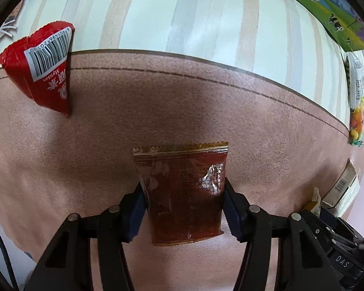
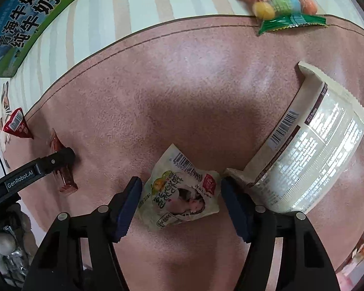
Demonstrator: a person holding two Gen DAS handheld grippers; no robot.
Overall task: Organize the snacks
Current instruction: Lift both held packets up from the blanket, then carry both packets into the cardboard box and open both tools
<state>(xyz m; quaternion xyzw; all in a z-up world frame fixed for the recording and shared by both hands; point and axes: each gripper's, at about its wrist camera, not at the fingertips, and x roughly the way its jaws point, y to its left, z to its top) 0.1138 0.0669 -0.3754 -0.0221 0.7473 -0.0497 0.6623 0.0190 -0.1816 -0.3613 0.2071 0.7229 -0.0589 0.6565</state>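
In the left wrist view a brown foil snack packet (image 1: 185, 191) lies on the pink mat (image 1: 109, 145), between the two fingers of my left gripper (image 1: 182, 194); the pads touch its sides. A red triangular packet (image 1: 42, 68) lies far left. In the right wrist view a small white packet with a barcode (image 2: 179, 194) lies between the fingers of my right gripper (image 2: 180, 194), which stand open on either side, apart from it. My left gripper (image 2: 60, 160) shows there at the left on the brown packet (image 2: 64, 181).
A large white cookie bag (image 2: 310, 157) lies right of the white packet, touching its corner. A bag of coloured candies (image 2: 279, 0) and a green milk carton box (image 2: 24, 17) lie on the striped cloth (image 1: 182, 12) beyond the mat.
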